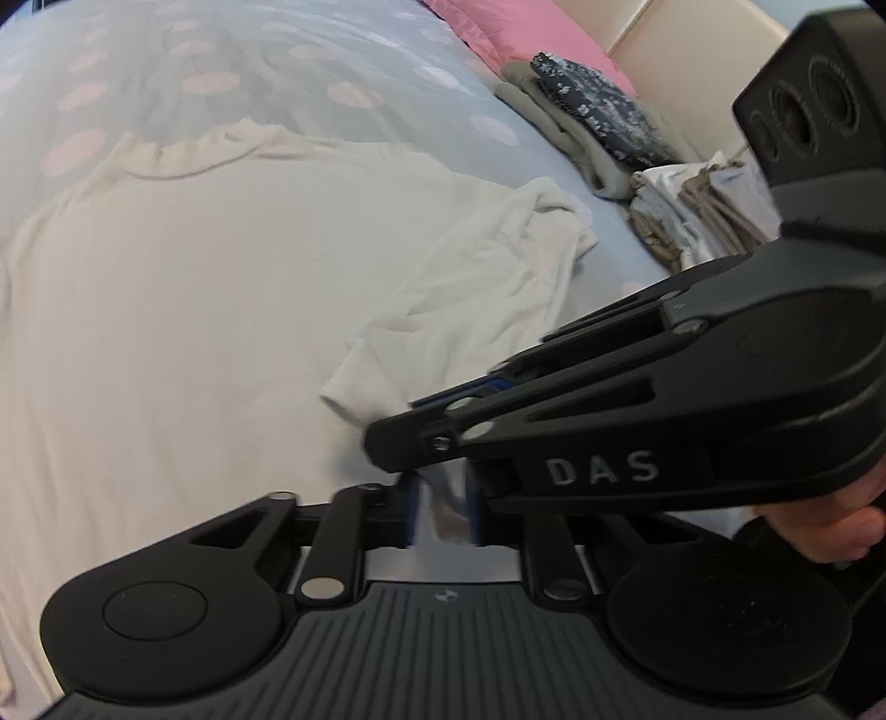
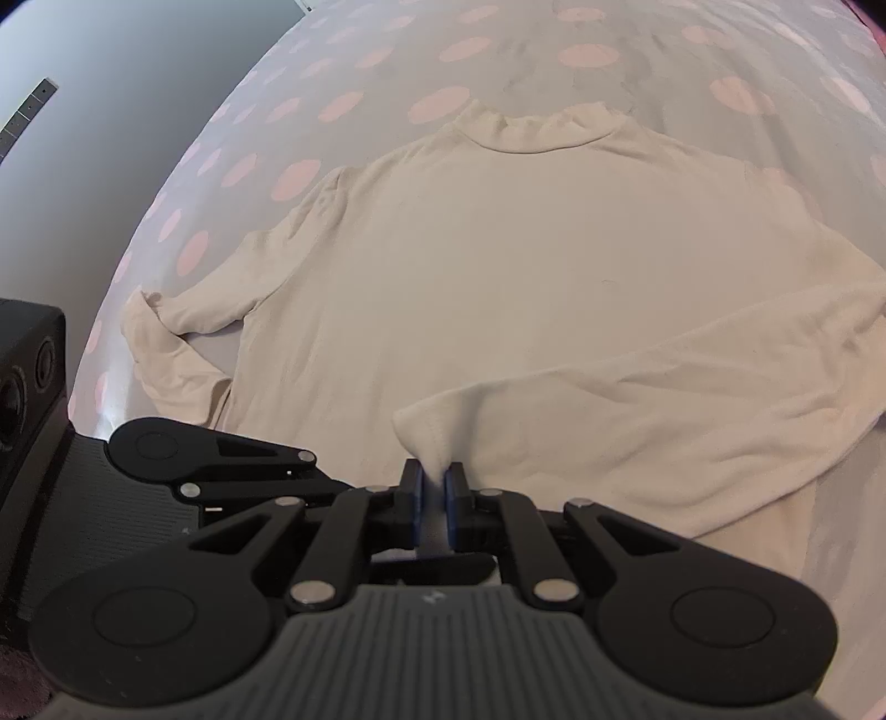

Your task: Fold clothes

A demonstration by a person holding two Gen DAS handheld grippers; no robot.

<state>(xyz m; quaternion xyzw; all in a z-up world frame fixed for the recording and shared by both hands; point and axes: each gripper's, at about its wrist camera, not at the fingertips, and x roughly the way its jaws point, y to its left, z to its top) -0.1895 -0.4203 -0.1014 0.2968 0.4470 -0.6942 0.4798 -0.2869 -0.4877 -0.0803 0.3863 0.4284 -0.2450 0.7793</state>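
Bedding in grey with pink dots (image 1: 343, 61) carried a cream long-sleeved top (image 1: 183, 288), spread flat with its collar toward the far edge. Through the left wrist camera, a sleeve (image 1: 476, 277) lay bunched and drawn in over the body of the top. Stacks of folded clothes (image 1: 626, 144) sat by the far right corner, next to a pink pillow (image 1: 498, 22). The left gripper (image 1: 440, 518) had its blue pads set narrowly apart with pale cloth blurred between them; whether they pinched it I could not tell. The right gripper's body crossed this view, marked "DAS" in raised letters, a hand (image 1: 830, 526) gripping it from below.

From the right wrist camera, the right gripper (image 2: 433, 498) was closed on the sleeve's cuff (image 2: 437, 437), lifting it off the body near the bed's near edge. The other sleeve (image 2: 183, 332) lay crumpled beside the left edge.

By my judgement, the sleeve fold was in hand: the next move called for carrying the cuff across the body, laying it flat, then letting go without dragging wrinkles.
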